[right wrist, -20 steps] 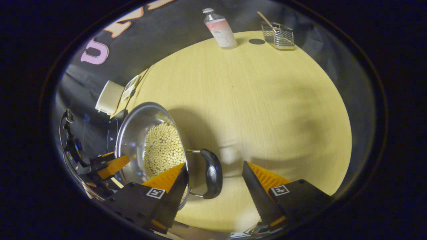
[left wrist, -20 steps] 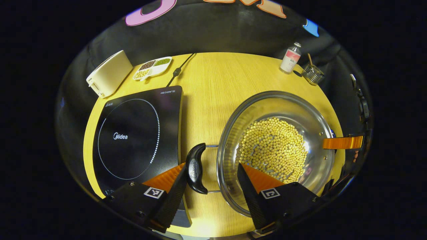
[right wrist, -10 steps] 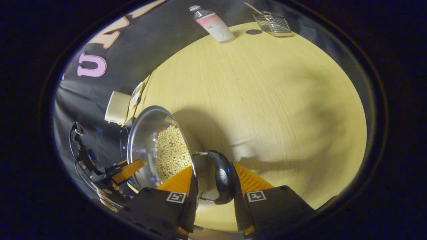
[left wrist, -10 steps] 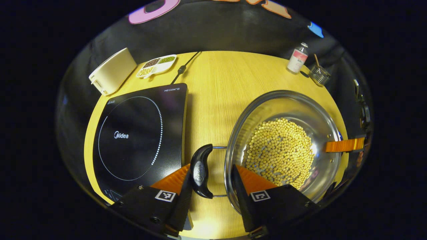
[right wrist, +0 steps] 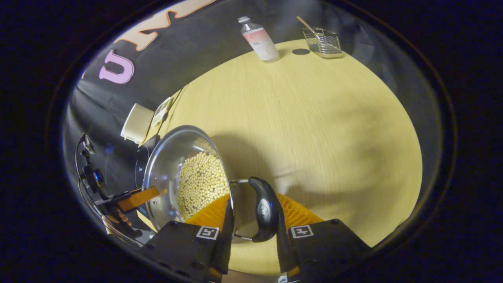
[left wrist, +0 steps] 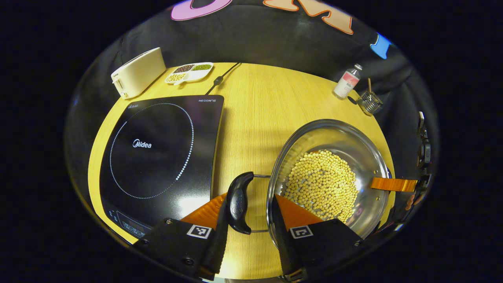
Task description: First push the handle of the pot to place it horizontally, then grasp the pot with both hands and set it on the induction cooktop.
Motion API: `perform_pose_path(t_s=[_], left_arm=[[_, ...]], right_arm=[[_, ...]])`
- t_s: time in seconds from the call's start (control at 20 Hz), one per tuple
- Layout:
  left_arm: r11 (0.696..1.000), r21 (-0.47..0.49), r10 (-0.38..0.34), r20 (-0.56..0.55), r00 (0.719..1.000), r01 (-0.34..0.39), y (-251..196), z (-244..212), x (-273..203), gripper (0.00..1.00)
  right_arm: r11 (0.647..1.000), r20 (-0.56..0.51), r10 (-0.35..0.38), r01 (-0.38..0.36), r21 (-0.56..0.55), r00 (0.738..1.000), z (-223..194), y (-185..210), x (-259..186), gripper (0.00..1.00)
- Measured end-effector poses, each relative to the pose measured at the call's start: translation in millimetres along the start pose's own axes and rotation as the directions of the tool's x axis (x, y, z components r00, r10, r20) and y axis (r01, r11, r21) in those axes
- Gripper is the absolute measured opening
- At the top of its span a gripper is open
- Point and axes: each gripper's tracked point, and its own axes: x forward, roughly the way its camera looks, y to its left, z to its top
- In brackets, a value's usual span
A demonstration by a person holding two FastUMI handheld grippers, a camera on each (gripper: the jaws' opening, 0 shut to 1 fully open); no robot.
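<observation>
Soybeans [left wrist: 321, 184] fill the bottom of the round stainless-steel pot [left wrist: 300, 145], which sits at 3 to 4 o'clock in the left gripper view, on the yellow wooden bench [left wrist: 255, 110] just beside the flat black induction cooktop [left wrist: 157, 153] at 9 o'clock. The left gripper [left wrist: 248, 210] sits at 6 o'clock with its jaws narrow: one orange ribbed finger presses the outside of the curved black pot handle [left wrist: 238, 201], the other reaches over the rim into the pot, so handle and rim lie between them. At 3 o'clock an orange finger of the other gripper [left wrist: 393, 183] lies at the pot's far rim. Along the bench's far edge stand a cream toaster [left wrist: 138, 72] at 11 o'clock, a white divided dish of beans [left wrist: 189, 72] next to it, a clear bottle with a pink label [left wrist: 347, 81] and a small wire basket [left wrist: 369, 102] at 1 o'clock.

In the right gripper view, the pot [right wrist: 165, 165] is at 8 o'clock, tilted in the picture. The right gripper [right wrist: 253, 220] at 6 o'clock has narrow jaws closed around the second black pot handle [right wrist: 265, 208], one finger inside the rim, one against the handle's outer face. The left gripper's finger [right wrist: 137, 198] shows at 8 o'clock. Bottle [right wrist: 260, 38] and basket [right wrist: 323, 41] stand at 12 to 1 o'clock.
</observation>
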Motion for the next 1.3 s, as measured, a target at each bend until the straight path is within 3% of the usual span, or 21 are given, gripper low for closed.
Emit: perform_pose_path(t_s=[0.5, 0.85, 1.3], left_arm=[[0.995, 0.066, -0.077, -0.017, 0.997, 0.078, 37.1, 18.3, -43.7, 0.6], [0.981, 0.13, -0.141, -0.009, 0.99, 0.141, 121.4, 35.9, -68.0, 0.58], [0.983, 0.158, -0.107, 0.046, 0.993, 0.098, 226.3, 54.2, -82.1, 0.57]], right_arm=[[0.997, 0.055, -0.043, 0.039, 0.073, 0.998, -5.7, 3.1, -1.4, 0.51], [0.991, 0.107, -0.082, 0.07, 0.116, 0.991, -14.5, 8.8, 12.8, 0.51], [0.995, 0.109, -0.066, 0.058, 0.081, 0.992, -7.1, 3.8, 12.2, 0.51]])
